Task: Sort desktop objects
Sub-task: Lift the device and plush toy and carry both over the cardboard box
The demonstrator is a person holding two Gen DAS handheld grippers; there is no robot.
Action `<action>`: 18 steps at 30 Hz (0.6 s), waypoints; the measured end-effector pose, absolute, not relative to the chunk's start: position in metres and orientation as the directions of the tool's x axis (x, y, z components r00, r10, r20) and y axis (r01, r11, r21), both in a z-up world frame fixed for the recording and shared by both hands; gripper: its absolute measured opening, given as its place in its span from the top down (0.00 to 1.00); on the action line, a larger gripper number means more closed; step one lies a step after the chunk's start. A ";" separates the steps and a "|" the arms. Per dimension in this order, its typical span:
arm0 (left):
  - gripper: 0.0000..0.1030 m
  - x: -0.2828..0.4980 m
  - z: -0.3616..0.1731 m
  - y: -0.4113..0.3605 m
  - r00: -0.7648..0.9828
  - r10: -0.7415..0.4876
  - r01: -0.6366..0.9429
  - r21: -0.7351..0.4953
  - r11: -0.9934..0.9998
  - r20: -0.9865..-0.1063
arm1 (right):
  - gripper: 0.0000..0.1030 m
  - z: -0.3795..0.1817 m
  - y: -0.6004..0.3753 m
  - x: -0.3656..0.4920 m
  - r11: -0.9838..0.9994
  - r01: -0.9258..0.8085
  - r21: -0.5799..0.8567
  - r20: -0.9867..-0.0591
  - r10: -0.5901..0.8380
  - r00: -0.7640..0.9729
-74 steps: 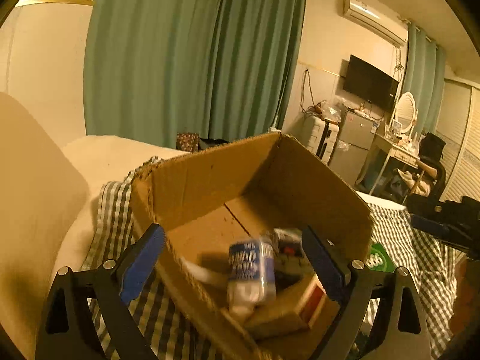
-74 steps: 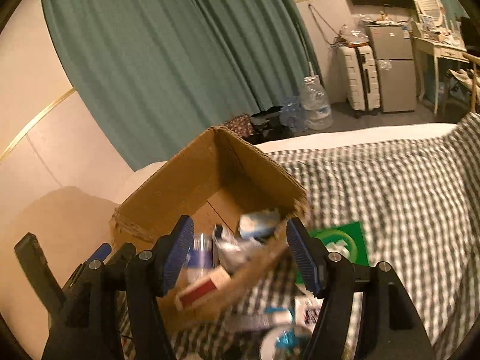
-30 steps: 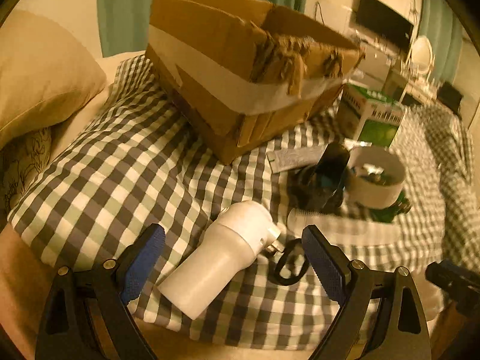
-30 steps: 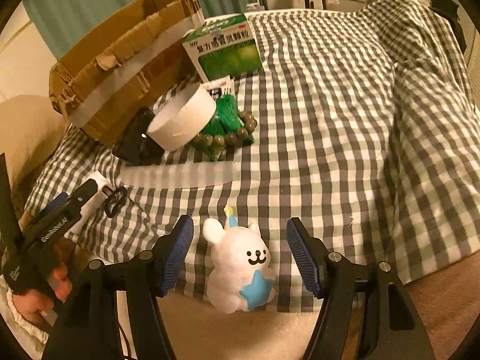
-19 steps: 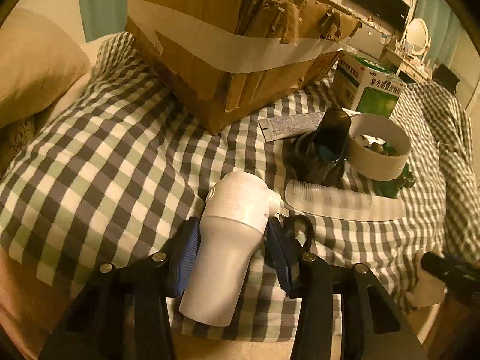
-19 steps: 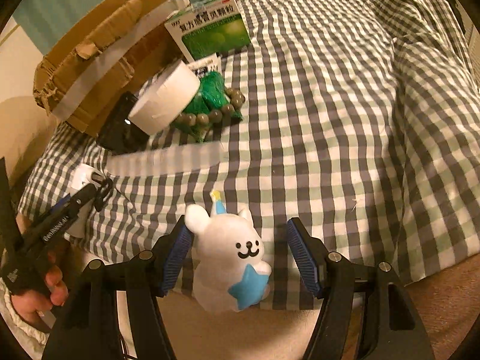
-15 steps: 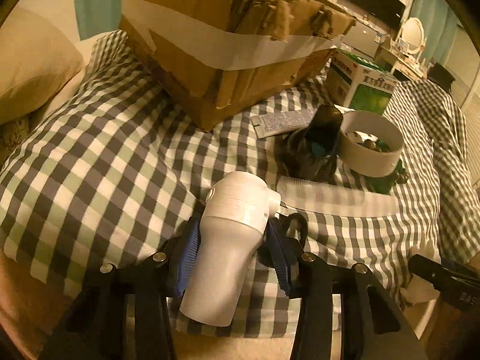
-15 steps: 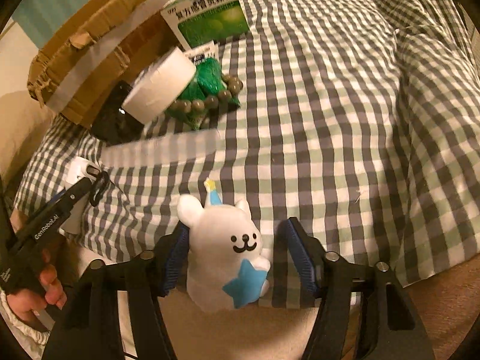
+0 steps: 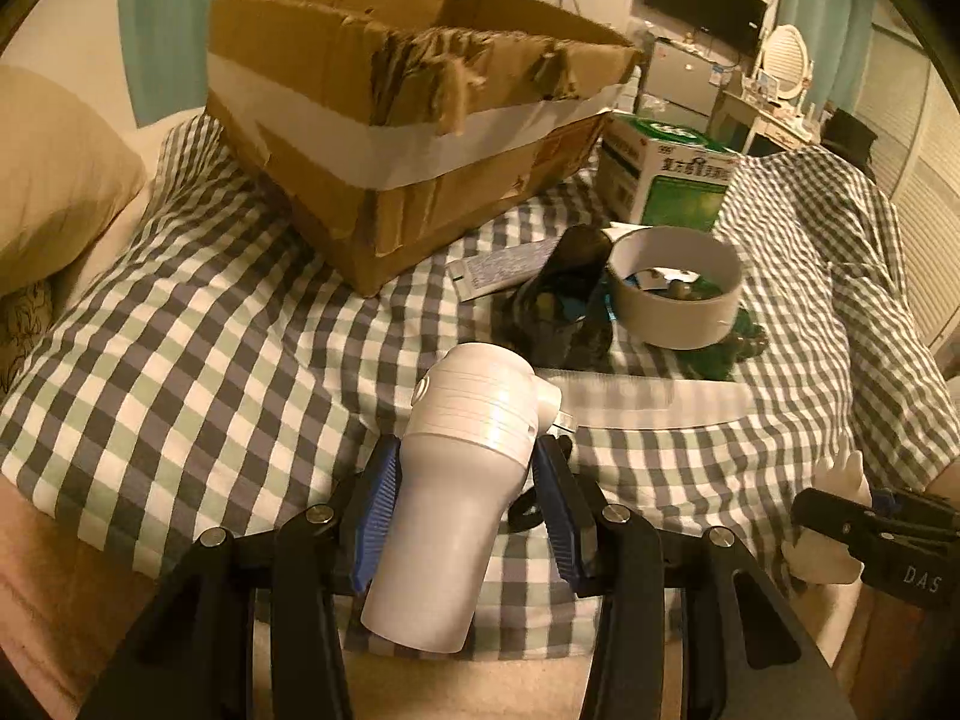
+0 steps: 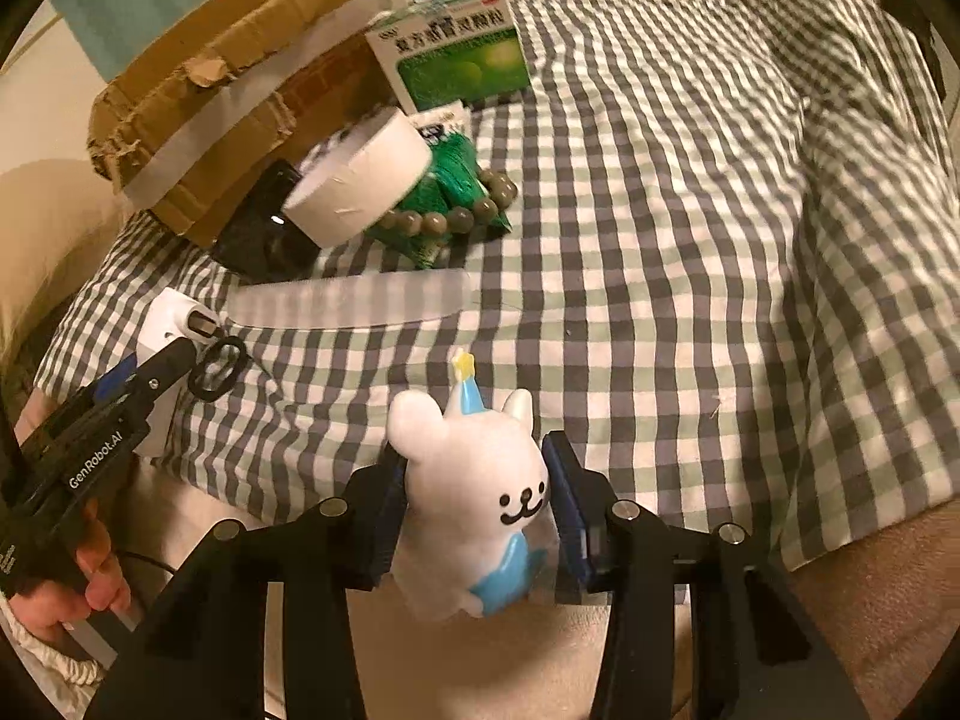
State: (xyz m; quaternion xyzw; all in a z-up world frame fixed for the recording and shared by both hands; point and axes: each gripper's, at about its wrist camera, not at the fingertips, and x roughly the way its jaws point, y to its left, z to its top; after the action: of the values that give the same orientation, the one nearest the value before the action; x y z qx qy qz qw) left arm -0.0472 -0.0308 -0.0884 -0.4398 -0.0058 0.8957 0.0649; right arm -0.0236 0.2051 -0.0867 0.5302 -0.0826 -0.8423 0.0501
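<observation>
1. My left gripper (image 9: 465,501) is clamped on the white bottle (image 9: 462,480), which lies near the bed's front edge with its long axis running along the fingers.
2. My right gripper (image 10: 477,510) is closing on the toy rabbit (image 10: 474,492), pads at its sides.
3. The cardboard box (image 9: 384,120) sits ahead and left, nearer my left hand.
</observation>
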 end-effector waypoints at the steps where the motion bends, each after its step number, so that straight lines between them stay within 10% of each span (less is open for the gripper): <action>1: 0.56 -0.045 -0.087 -0.030 -0.608 0.125 -0.116 -0.068 -0.991 -0.784 | 0.58 -0.084 0.203 -0.022 -0.982 0.004 0.188 -0.882 -0.170 -0.440; 18: 0.56 -0.030 -0.020 -0.021 -0.708 0.191 -0.176 -0.093 -0.980 -0.680 | 0.58 -0.018 0.179 -0.010 -0.967 0.111 0.231 -0.801 -0.253 -0.543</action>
State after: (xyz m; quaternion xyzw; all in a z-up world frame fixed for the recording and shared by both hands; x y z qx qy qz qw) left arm -0.0305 -0.0211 -0.0197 -0.3690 -0.0106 0.9241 0.0992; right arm -0.0097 0.1793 -0.0180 0.4666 -0.0763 -0.8750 0.1041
